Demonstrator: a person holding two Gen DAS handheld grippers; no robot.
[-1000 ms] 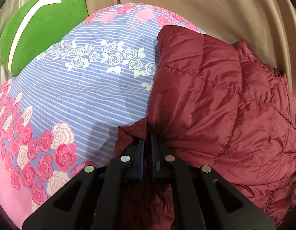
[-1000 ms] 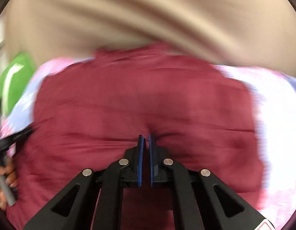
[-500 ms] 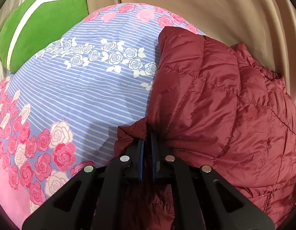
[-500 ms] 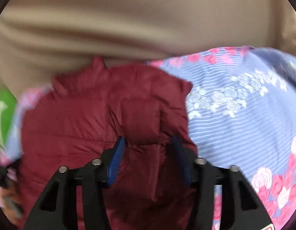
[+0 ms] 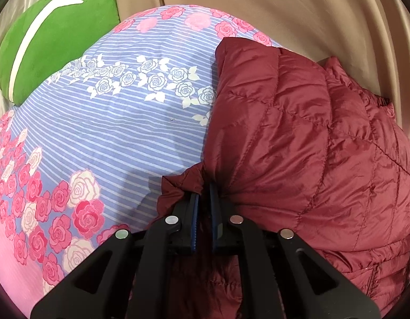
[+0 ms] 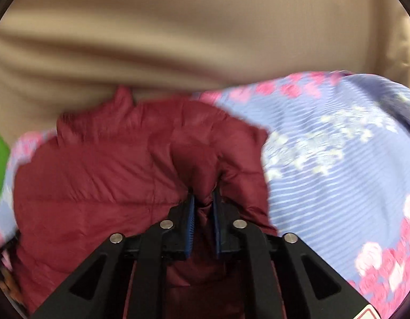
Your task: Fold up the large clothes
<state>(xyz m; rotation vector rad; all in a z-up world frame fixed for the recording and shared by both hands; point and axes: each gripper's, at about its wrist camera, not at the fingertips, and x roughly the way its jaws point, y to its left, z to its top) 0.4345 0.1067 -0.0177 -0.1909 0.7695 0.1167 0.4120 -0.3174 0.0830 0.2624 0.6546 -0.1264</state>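
Note:
A dark red quilted puffer jacket (image 5: 298,143) lies on a bed with a blue striped, rose-patterned sheet (image 5: 111,133). My left gripper (image 5: 204,194) is shut on a bunched edge of the jacket at its left side. In the right wrist view, which is blurred, the jacket (image 6: 98,180) fills the left and centre. My right gripper (image 6: 204,199) is shut on a fold of it near its right edge, with fabric pinched between the blue pads.
A green cushion (image 5: 50,42) with a white stripe sits at the bed's far left corner. A beige curtain (image 5: 284,8) hangs behind the bed, close to the jacket's collar. The floral sheet (image 6: 337,159) stretches to the jacket's right in the right wrist view.
My right gripper opened half a second ago, then closed on a fold at the jacket's right edge. My left gripper has held its grip and barely moved.

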